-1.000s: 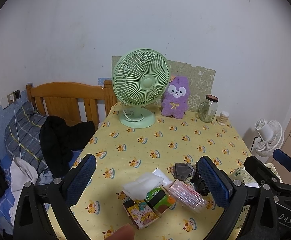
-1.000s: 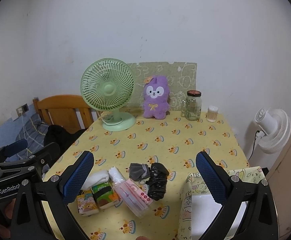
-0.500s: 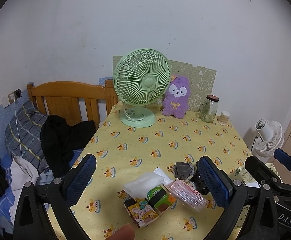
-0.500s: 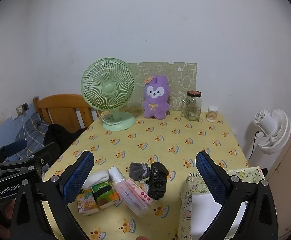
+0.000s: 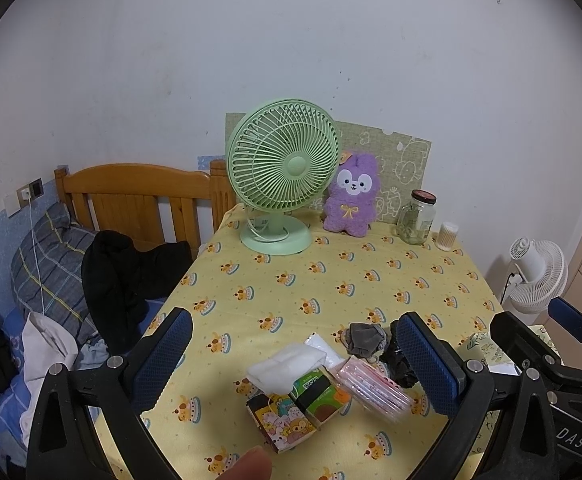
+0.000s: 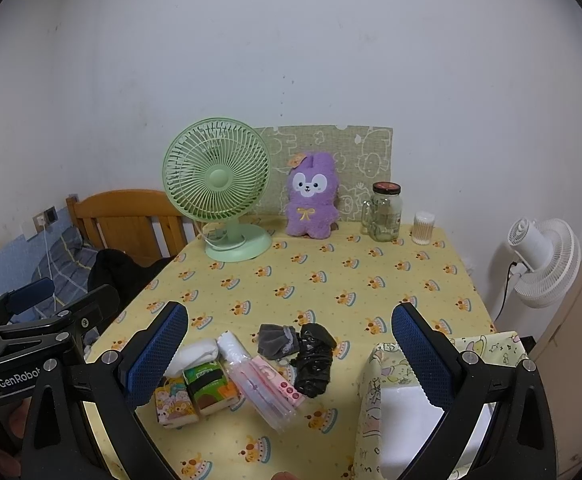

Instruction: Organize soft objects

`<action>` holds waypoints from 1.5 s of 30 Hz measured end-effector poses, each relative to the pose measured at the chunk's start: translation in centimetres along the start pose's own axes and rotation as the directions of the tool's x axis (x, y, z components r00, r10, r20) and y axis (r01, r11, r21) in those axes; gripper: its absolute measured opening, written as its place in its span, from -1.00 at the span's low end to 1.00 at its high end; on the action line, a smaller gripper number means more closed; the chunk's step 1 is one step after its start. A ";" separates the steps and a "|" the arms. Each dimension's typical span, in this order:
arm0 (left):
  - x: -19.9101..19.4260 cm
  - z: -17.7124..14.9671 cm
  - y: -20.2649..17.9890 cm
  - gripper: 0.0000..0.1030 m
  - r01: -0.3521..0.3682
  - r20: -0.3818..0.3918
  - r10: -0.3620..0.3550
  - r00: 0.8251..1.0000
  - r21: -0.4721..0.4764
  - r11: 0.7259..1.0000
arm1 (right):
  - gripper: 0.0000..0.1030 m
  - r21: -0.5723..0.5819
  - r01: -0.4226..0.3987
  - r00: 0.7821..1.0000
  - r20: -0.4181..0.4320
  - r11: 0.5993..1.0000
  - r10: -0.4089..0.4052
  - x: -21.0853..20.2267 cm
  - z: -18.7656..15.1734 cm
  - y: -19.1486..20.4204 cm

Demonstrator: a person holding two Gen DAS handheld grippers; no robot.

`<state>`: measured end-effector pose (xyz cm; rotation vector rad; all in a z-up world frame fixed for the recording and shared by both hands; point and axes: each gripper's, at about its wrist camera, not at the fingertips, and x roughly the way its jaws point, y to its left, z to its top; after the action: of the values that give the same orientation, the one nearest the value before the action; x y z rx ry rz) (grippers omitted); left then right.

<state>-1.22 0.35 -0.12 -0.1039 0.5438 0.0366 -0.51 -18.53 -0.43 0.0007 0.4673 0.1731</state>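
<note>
A pile of soft items lies near the front of the yellow tablecloth [image 6: 331,280]: a white roll [image 6: 193,356], two tissue packs [image 6: 195,394], a pink clear pouch [image 6: 269,392], a grey sock [image 6: 277,340] and a black bundle [image 6: 315,360]. The pile also shows in the left wrist view [image 5: 303,384]. A fabric storage box [image 6: 403,400] stands at the front right. My left gripper [image 5: 291,360] and right gripper [image 6: 291,356] are both open and empty, held above the pile. A purple plush [image 6: 311,196] sits at the back.
A green desk fan [image 6: 221,188], a glass jar [image 6: 385,212] and a cotton swab container [image 6: 423,228] stand along the back of the table. A wooden bed headboard [image 5: 131,196] with clothes is on the left. A white floor fan [image 6: 543,252] is on the right.
Both views have shifted very slightly. The objects on the table have not moved and both grippers stay open.
</note>
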 end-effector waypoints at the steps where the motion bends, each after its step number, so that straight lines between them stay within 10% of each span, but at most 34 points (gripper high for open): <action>1: 0.0 0.0 0.0 0.99 0.000 0.000 0.000 1.000 0.001 1.000 | 1.00 0.000 -0.001 1.000 0.001 1.000 0.001 0.0 0.0 0.0; 23: 0.9 -1.7 0.7 0.99 -0.012 -0.045 0.011 0.999 -0.016 1.000 | 1.00 -0.015 -0.013 0.999 -0.039 1.000 0.012 0.6 -1.2 0.4; 45: 9.3 -8.9 4.1 0.99 -0.052 -0.300 0.021 0.954 -0.096 0.994 | 1.00 -0.096 -0.065 0.961 -0.276 0.993 0.037 9.0 -8.4 3.0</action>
<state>1.94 3.54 -12.88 -0.2026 0.8471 0.0863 3.17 -14.39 -11.83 -0.1151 0.7346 0.2499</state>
